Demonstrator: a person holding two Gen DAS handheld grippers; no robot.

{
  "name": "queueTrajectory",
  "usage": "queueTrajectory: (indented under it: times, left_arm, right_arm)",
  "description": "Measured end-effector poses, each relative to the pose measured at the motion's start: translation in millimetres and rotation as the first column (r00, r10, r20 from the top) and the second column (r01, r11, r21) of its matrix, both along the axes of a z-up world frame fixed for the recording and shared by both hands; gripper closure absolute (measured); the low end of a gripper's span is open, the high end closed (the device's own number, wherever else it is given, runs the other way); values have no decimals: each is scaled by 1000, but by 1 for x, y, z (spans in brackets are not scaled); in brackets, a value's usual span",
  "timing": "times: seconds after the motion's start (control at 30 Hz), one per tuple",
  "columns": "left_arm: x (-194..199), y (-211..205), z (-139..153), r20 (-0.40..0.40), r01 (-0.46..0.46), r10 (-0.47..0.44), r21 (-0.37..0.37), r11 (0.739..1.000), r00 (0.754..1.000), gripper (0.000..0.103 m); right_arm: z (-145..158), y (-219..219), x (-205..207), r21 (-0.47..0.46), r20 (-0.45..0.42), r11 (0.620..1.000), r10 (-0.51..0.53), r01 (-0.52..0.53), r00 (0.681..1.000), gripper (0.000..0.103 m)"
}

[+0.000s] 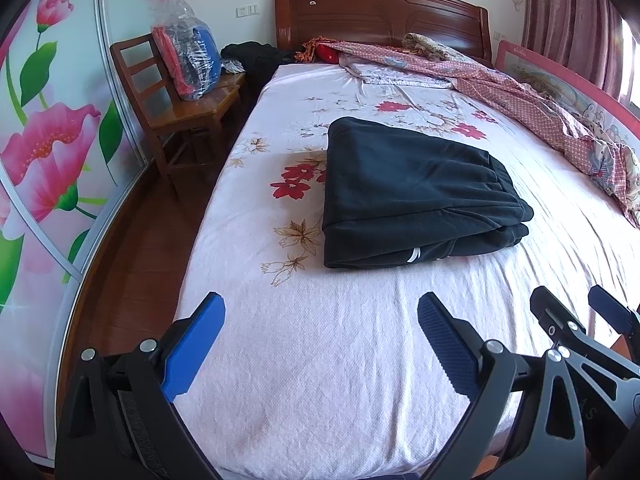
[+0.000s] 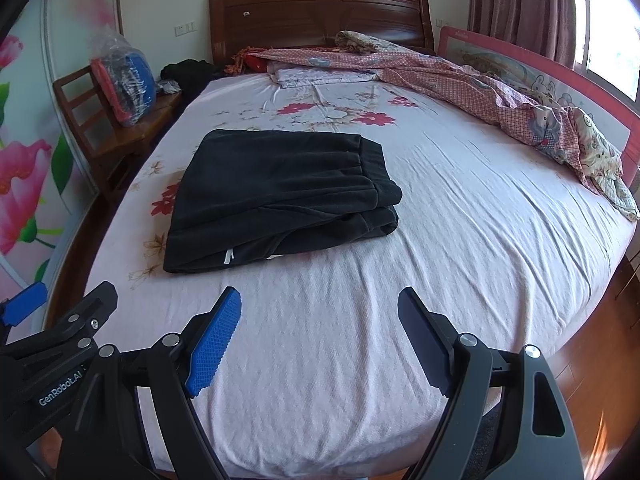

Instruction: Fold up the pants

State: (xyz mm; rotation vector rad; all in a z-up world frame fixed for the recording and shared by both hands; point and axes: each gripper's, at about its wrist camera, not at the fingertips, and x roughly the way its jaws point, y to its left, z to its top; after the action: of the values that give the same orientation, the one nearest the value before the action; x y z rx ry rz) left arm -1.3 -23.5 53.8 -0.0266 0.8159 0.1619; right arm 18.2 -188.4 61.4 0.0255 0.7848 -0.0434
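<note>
Left wrist view shows the black pants (image 1: 412,192) lying on the bed (image 1: 320,360) as a compact, layered rectangle — waistband edge to the right, folded edges stacked on each other. The left tongs (image 1: 320,344) gape wide and hold nothing, hovering over the sheet at the near end of the bed, well apart from the bundle. The right tongs (image 2: 320,344) are likewise spread wide and empty — beside the left ones. Judging by the tidy stack, the folding looks complete or nearly so; at most a smoothing of the uneven right corner remains.
</note>
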Motion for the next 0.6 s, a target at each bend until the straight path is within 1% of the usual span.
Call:
queueTrajectory:
  times: [0.2,0.27,0.3,0.37,0.4,0.47,0.53,0.6]
  left_arm:
    - [0,0,1,1,10,-10,-4,1000,1000,6]
    - [0,-1,2,10,2,-2,14,1000,1000,6]
    - [0,-1,3,12,21,-21,7,1000,1000,6]
    - [0,-3,4,18,24,-25,19,1000,1000,5]
    - [-1,-3,4,27,21,-22,23,1000,999,5]
    - [-4,-3,8,52,28,-28,5,1000,998,3]
    - [-9,-3,13,97,13,-15,17,1000,995,2]
    - [-10,-5,18,118,22,-24,23,999,993,2]
  right_arm:
    - [0,1,0,0,1,1000,1,-1,1000,23]
    - [0,0,0,0,-1,1000,5,-5,1000,23]
    - [1,-1,0,-4,2,1000,1,-1,1000,23]
    - [1,-1,0,-1,0,1000,2,-2,1000,23]
    - [1,-1,-1,-4,0,1000,1,-1,1000,23]
    - [2,-1,-1,-13,7,1000,5,-5,1000,23]
    - [2,-1,-2,-14,7,1000,4,-3,1000,23]
    - [3,-2,-2,-15,7,1000,6,-6,1000,23]
